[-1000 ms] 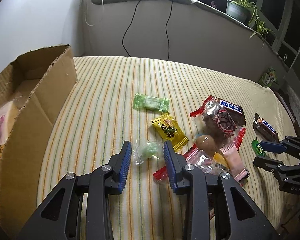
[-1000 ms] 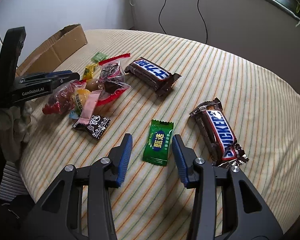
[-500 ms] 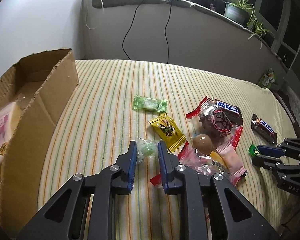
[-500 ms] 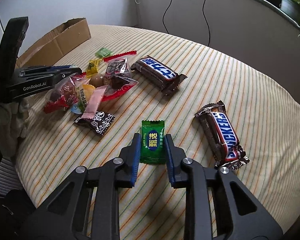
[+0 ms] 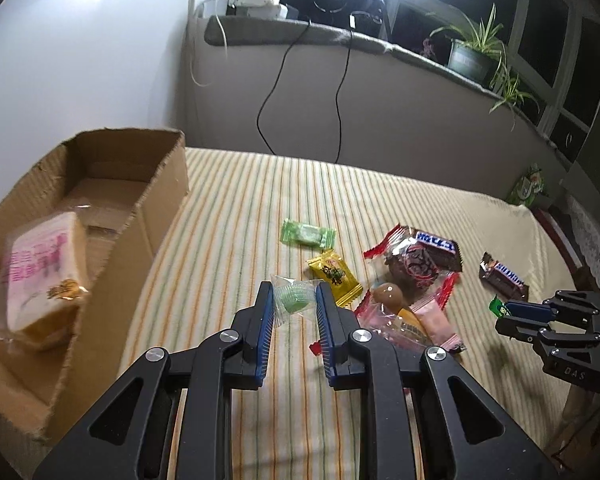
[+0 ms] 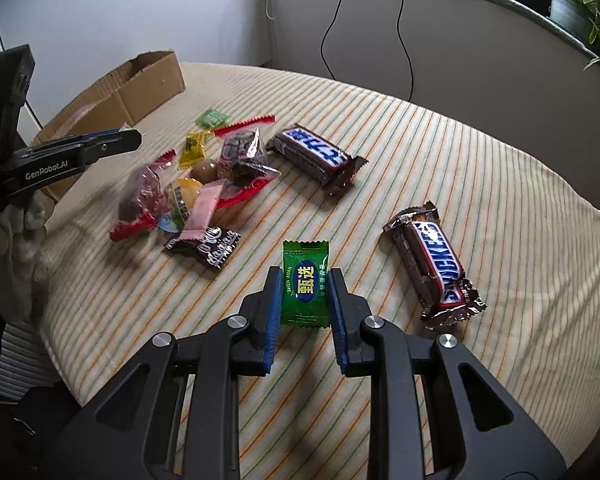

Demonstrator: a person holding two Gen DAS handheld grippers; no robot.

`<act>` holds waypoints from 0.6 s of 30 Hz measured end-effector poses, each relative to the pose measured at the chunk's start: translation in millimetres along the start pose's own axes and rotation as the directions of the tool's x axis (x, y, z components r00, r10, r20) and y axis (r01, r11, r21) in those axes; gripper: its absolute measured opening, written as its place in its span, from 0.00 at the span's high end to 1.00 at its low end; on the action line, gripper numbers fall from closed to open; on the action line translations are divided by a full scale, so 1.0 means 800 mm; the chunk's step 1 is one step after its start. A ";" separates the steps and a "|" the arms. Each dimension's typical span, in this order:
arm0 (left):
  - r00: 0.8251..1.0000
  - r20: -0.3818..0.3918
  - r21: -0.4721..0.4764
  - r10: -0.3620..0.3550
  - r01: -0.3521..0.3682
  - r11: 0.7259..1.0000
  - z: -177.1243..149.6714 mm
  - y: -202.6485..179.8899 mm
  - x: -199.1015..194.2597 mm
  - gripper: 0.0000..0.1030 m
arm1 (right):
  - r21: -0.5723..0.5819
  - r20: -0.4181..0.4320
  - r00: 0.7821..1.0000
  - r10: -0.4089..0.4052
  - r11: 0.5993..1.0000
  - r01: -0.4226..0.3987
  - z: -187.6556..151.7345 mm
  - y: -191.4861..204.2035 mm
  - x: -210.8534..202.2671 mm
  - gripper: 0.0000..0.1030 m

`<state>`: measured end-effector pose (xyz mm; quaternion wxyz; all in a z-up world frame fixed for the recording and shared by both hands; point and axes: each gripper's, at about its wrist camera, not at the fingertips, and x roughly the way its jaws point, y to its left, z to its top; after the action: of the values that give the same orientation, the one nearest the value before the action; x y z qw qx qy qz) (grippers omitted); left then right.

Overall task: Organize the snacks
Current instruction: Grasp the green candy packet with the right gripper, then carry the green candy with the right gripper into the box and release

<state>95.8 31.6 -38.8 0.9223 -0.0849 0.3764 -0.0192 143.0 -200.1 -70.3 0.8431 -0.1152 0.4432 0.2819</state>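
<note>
Right wrist view: my right claw pinches a green candy marked "ZHEN XUAN"; a SNICKERS bar lies to its right. My left claw clamps a clear-wrapped green sweet, label unreadable.

Both wrist cameras look down from close, along their fingers; each catches the snack pile mid-bed.

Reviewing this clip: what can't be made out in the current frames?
- Left wrist view: print on the pink-and-white bagged bread in the brown cardboard box is blurred.
- Left wrist view: the dark green sachet is mostly hidden by the right gripper.
- Right wrist view: the box interior is hidden by its wall.
</note>
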 end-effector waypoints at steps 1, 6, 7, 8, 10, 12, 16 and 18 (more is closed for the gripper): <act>1.000 0.007 -0.001 0.000 0.000 1.000 0.001 0.000 -0.003 0.81 | -0.002 0.006 1.000 -0.001 1.000 0.001 0.001 0.001 -0.003 0.78; 0.999 0.042 -0.013 0.003 -0.003 1.000 0.003 0.009 -0.025 0.81 | -0.018 0.041 0.999 0.006 1.000 -0.005 0.011 0.011 -0.024 0.78; 0.999 0.048 -0.015 0.004 -0.004 1.000 0.004 0.011 -0.029 0.81 | -0.023 0.047 0.999 0.007 1.000 -0.006 0.014 0.014 -0.027 0.78; 0.998 0.056 -0.016 0.006 -0.005 1.000 0.004 0.013 -0.033 0.81 | -0.027 0.053 0.999 0.010 1.000 -0.008 0.017 0.017 -0.030 0.78; 0.998 0.069 -0.021 0.012 -0.011 1.000 0.004 0.016 -0.042 0.81 | -0.032 0.066 0.998 0.021 0.999 -0.019 0.023 0.024 -0.035 0.78; 0.996 0.081 -0.026 0.020 -0.018 1.000 0.003 0.022 -0.051 0.81 | -0.045 0.077 0.997 0.029 0.999 -0.026 0.030 0.032 -0.039 0.78; 0.994 0.103 -0.042 0.041 -0.037 0.998 0.002 0.035 -0.067 0.81 | -0.073 0.097 0.994 0.049 0.996 -0.042 0.046 0.051 -0.044 0.78; 0.992 0.112 -0.052 0.054 -0.048 0.997 0.001 0.044 -0.075 0.81 | -0.091 0.110 0.992 0.062 0.994 -0.052 0.057 0.062 -0.047 0.78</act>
<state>51.9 72.2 -2.9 0.9401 -0.0990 0.3258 0.0186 128.7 -153.3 -10.8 0.8524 -0.1235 0.3853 0.3312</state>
